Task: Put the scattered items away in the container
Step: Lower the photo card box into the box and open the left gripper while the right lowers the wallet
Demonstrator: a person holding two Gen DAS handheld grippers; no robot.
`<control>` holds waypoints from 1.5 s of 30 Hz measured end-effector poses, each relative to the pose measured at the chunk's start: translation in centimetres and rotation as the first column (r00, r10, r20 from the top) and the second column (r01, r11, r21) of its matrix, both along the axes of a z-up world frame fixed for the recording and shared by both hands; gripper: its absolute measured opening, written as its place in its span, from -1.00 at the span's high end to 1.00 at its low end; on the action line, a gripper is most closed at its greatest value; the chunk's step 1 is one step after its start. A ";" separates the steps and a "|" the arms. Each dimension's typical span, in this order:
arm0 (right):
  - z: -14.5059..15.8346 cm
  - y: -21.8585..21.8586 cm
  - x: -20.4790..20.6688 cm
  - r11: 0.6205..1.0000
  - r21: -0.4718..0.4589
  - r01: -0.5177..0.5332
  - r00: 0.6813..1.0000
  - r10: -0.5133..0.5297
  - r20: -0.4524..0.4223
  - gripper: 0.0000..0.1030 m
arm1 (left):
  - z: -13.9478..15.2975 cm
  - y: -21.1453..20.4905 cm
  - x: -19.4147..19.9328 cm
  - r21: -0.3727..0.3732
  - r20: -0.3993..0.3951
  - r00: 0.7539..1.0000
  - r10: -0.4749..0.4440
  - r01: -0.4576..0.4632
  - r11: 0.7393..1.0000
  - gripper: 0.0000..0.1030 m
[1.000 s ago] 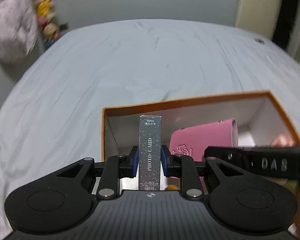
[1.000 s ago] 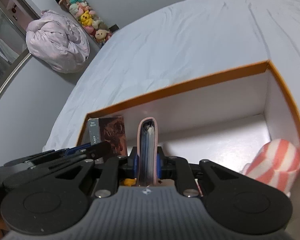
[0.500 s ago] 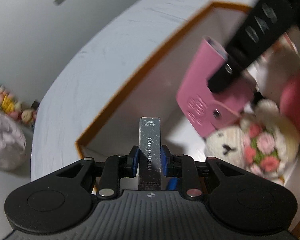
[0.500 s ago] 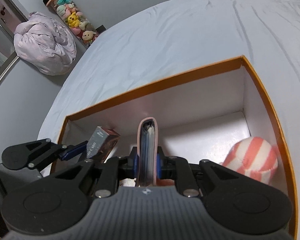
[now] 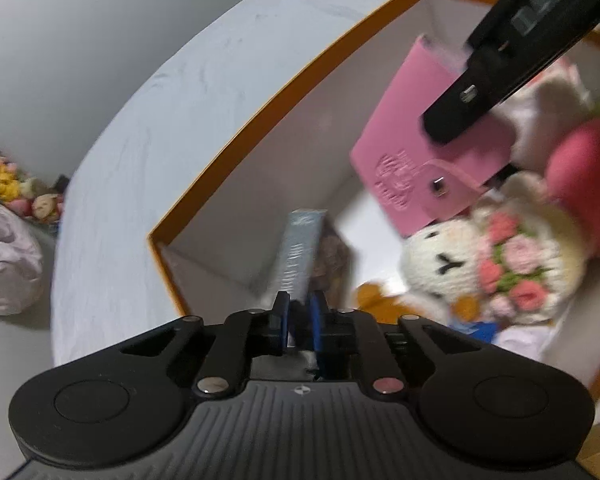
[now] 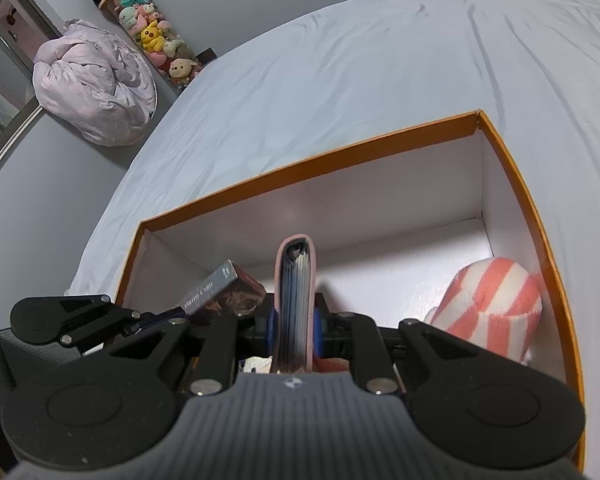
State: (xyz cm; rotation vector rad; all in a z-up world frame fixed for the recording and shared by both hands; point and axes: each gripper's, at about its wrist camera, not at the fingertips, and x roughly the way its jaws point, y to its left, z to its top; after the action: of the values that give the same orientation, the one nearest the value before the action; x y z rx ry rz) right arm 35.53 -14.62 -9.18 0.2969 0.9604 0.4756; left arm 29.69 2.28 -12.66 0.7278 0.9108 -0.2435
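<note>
Inside the orange box [image 6: 512, 168], the left gripper [image 5: 299, 312] had its fingers slightly apart around the tilted photo card box [image 5: 300, 248], while the right gripper [image 6: 296, 326] clamped the pink card holder [image 6: 295, 300] upright.

An orange-rimmed, white-walled box [image 6: 308, 168] is holding a pink card wallet [image 5: 420, 160], a silver-grey card pack [image 5: 300, 248] and a coral-and-white striped plush [image 6: 496, 296].

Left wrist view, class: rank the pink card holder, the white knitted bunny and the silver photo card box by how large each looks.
1. Pink card holder and white knitted bunny: too alike to separate.
2. Silver photo card box, blurred and foreshortened, so uncertain.
</note>
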 end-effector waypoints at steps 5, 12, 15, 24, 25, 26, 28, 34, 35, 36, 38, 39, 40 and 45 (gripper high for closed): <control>-0.1 -0.1 -0.2 1.000 -0.001 -0.002 1.000 0.002 -0.006 0.62 | 0.1 -0.7 0.8 0.045 0.021 1.000 -0.002 0.001 0.999 0.77; 0.1 0.0 0.1 1.000 0.005 -0.031 0.999 0.031 -0.015 0.62 | -0.1 -1.1 1.0 0.052 0.057 0.998 -0.026 0.023 0.998 0.73; 0.0 0.1 0.6 0.999 0.027 -0.035 0.999 0.036 -0.030 0.62 | 0.5 -0.3 1.3 0.016 0.076 0.997 -0.015 0.014 1.000 0.73; -0.3 1.2 0.6 0.999 0.036 -0.022 0.999 0.023 -0.038 0.62 | 1.6 0.4 1.7 0.001 0.025 0.999 0.025 -0.025 1.000 0.56; -0.4 1.1 0.5 0.999 0.039 -0.020 0.999 0.022 -0.037 0.62 | 1.4 0.3 2.1 0.018 0.008 1.000 0.019 -0.019 1.000 0.47; -0.4 1.0 0.3 0.999 0.042 -0.017 0.999 0.019 -0.036 0.62 | 1.2 0.4 2.5 0.012 -0.005 1.000 0.014 -0.014 1.000 0.47; -0.2 0.6 0.1 0.999 0.043 -0.016 0.999 0.017 -0.031 0.62 | 1.2 0.7 3.4 -0.034 -0.042 0.999 0.021 -0.023 0.999 0.47; 0.1 0.0 -0.2 0.999 0.043 -0.020 0.999 0.021 -0.025 0.62 | 2.0 1.0 4.5 -0.143 -0.094 0.996 0.008 -0.022 0.989 0.59; 0.1 -0.1 -0.2 0.999 0.044 -0.019 0.999 0.020 -0.025 0.62 | 2.2 1.0 4.2 -0.169 -0.109 0.994 -0.006 -0.012 0.985 0.59; 0.0 -0.2 -0.2 0.999 0.046 -0.018 0.999 0.019 -0.026 0.62 | 2.5 0.9 3.9 -0.185 -0.121 0.992 -0.020 -0.003 0.983 0.59; 0.0 -0.3 -0.2 0.999 0.048 -0.011 0.999 0.013 -0.030 0.62 | 2.7 0.7 3.4 -0.188 -0.136 0.990 -0.034 0.008 0.982 0.59; 0.0 -0.3 -0.2 0.999 0.051 -0.009 0.999 0.010 -0.031 0.62 | 2.6 0.7 3.3 -0.187 -0.148 0.988 -0.034 0.006 0.982 0.61; 0.0 -0.3 -0.2 0.999 0.053 -0.007 0.999 0.008 -0.033 0.62 | 2.5 0.8 3.3 -0.187 -0.163 0.986 -0.028 -0.003 0.982 0.65; 0.1 -0.3 -0.4 0.999 0.053 -0.005 0.999 0.007 -0.032 0.62 | 2.6 2.1 3.8 -0.240 -0.177 0.983 0.046 -0.089 0.967 0.73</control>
State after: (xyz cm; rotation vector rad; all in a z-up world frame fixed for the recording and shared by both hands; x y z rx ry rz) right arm 35.13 -14.95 -9.07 0.3508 0.9814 0.5039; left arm 33.52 4.37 -10.06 0.4484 1.0446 -0.3558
